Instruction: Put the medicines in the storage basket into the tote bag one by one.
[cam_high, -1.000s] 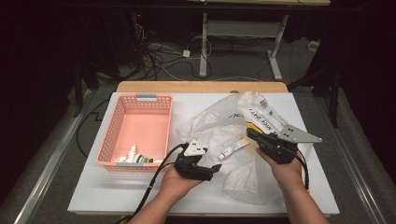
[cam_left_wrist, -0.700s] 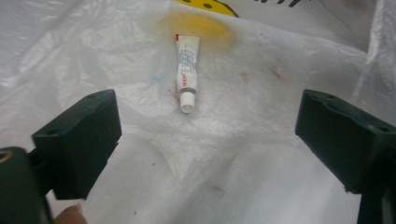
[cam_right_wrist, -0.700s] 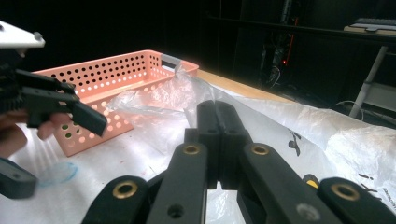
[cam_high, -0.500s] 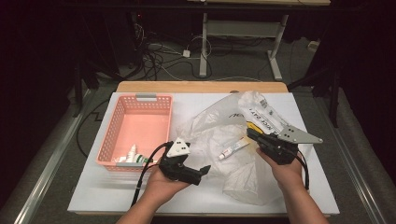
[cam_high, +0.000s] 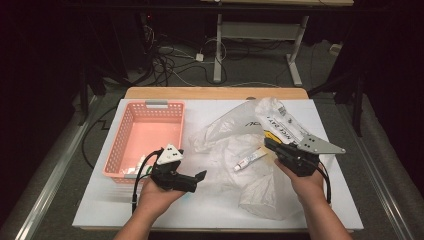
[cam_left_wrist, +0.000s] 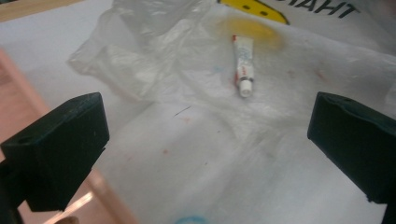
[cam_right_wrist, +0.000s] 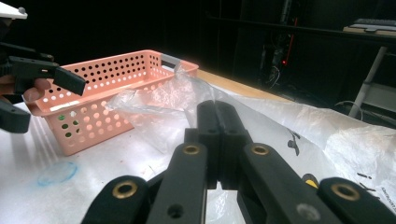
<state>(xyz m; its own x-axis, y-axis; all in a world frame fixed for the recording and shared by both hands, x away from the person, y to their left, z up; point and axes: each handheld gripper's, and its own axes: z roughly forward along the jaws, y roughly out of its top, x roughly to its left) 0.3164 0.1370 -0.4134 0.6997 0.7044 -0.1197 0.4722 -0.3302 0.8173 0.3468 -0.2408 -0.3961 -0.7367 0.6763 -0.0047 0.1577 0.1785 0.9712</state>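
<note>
Left tool (cam_high: 199, 178) gapes wide; right tool (cam_high: 268, 144) is pressed closed.

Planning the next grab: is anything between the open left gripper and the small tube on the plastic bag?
Nothing visible. The left gripper faces the tube, which lies bare on the plastic bag; only flat film lies between.

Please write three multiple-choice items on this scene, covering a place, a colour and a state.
1. Where does the small tube lie?
A. in the basket
B. on the plastic bag
C. in the left claw

2. What colour is the basket?
A. pink
B. blue
C. green

3. How do the left claw's jaws stand?
A. shut on the tube
B. shut on nothing
C. wide open

Answers: 1 B, the tube rests on the clear plastic bag; 2 A, its perforated walls are pink; 3 C, bare bag shows between them.
</note>
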